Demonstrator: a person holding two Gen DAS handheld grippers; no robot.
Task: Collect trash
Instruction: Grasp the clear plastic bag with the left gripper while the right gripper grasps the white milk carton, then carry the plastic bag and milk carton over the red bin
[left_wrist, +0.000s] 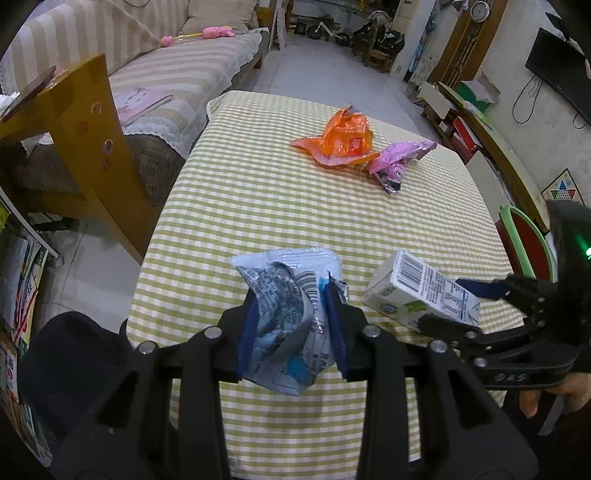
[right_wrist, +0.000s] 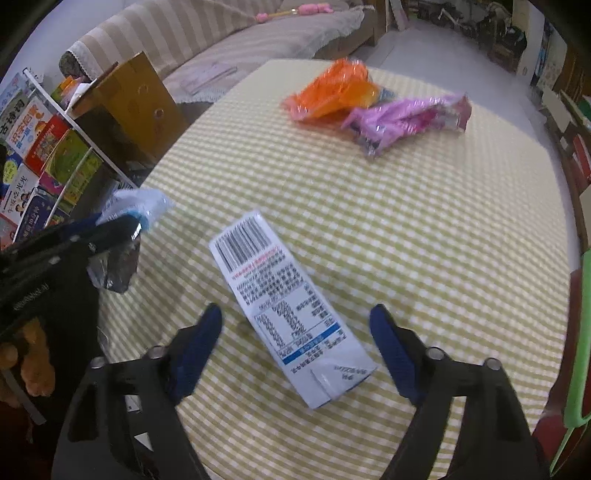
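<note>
Our left gripper (left_wrist: 291, 317) is closed on a crumpled blue-and-silver wrapper (left_wrist: 291, 314), and we hold it a little above the near part of the checked table (left_wrist: 258, 192); the wrapper stands between the blue pads, with its long side running up and away from us. Our right gripper (right_wrist: 295, 321) is half open and points down over a white carton (right_wrist: 284, 306), which lies flat on the table between the two fingers. The pads do not touch it. The carton's long axis runs from the near right to the far left in the right wrist view, and the barcode end points away, toward the sofa (right_wrist: 221, 40). On the far part of the table we see an orange wrapper (left_wrist: 340, 138) and a pink wrapper (left_wrist: 397, 160) just beside it, touching or almost touching.
</note>
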